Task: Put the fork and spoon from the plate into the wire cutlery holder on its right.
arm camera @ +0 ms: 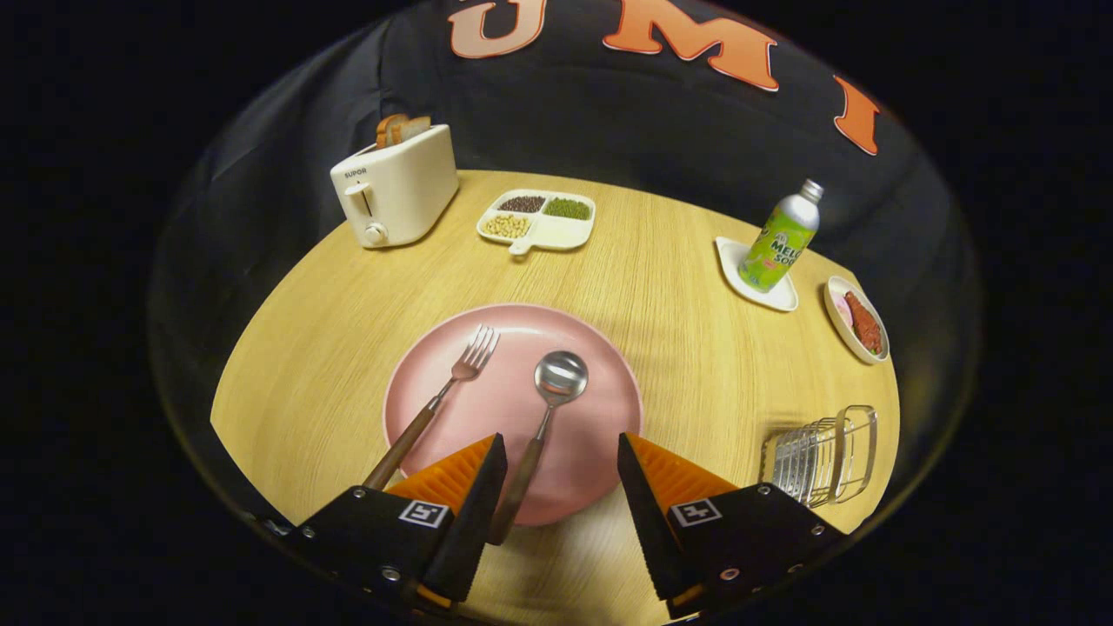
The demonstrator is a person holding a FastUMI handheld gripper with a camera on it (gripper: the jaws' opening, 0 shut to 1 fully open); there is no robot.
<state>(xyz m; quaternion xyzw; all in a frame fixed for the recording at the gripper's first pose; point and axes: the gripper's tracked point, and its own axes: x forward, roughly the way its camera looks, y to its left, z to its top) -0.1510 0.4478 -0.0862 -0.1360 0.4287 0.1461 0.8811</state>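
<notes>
Gripper (pixel 562 452) fingers apart, over pink plate (pixel 591 452); spoon (pixel 546 409) handle between them, fork (pixel 448 387) left. Wire cutlery holder (pixel 822 456) right, on round wood-grain table (pixel 678 278), black cloth wall (pixel 626 122) behind.

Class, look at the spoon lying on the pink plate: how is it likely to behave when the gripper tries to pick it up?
The spoon looks stiff, with a shiny bowl and a slim wooden-looking handle, so it probably won't bend. That narrow handle may pivot or slip between the fingers of the open gripper. Lying flat on the smooth plate, it could slide when nudged.
</notes>
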